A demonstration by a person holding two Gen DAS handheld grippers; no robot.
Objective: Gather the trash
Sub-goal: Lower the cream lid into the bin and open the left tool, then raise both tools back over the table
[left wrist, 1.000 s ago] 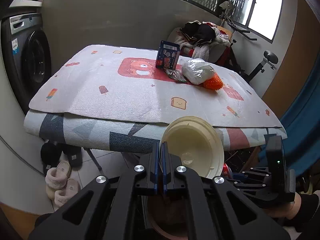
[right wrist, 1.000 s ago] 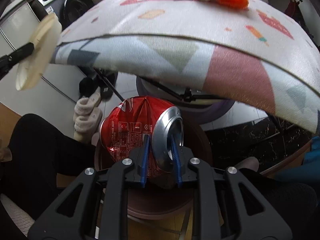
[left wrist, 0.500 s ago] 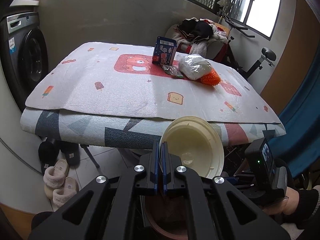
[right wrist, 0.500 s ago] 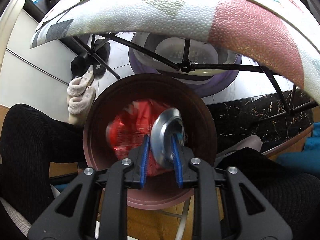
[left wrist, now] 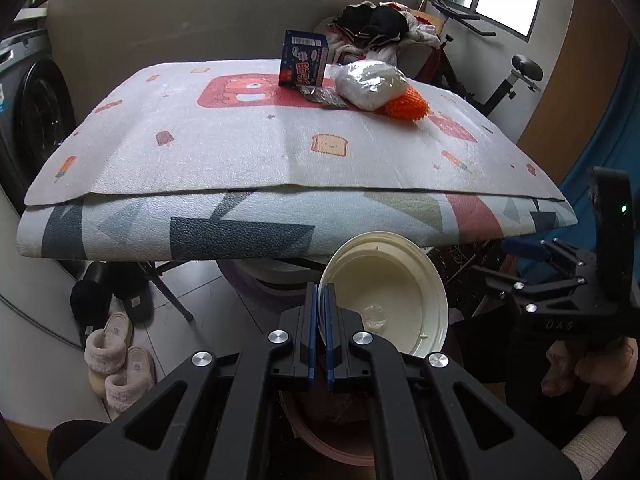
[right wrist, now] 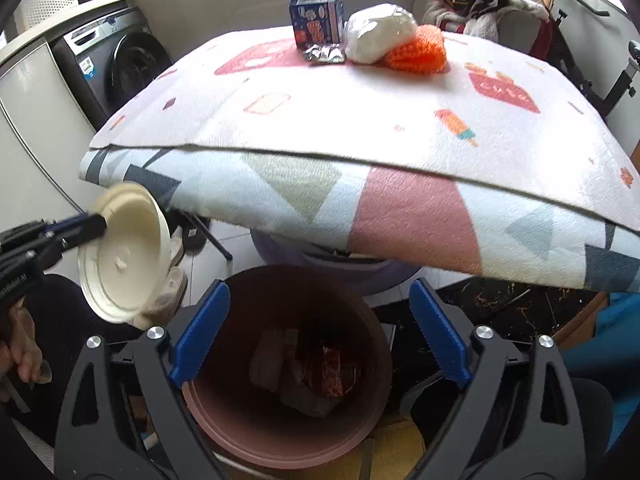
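Right wrist: can (right wrist: 330,370) below spread tongs (right wrist: 318,330).

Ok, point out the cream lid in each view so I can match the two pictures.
Left wrist: the cream lid sits low and centre-right, its rim pinched in the left tool, below the table edge.
Right wrist: the lid is at the far left, below the table's near corner.
Shared landmark: the blue box standing at the table's far side.

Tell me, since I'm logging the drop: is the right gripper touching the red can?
Apart. Right wrist view: right gripper open, red can lying down inside the bin.
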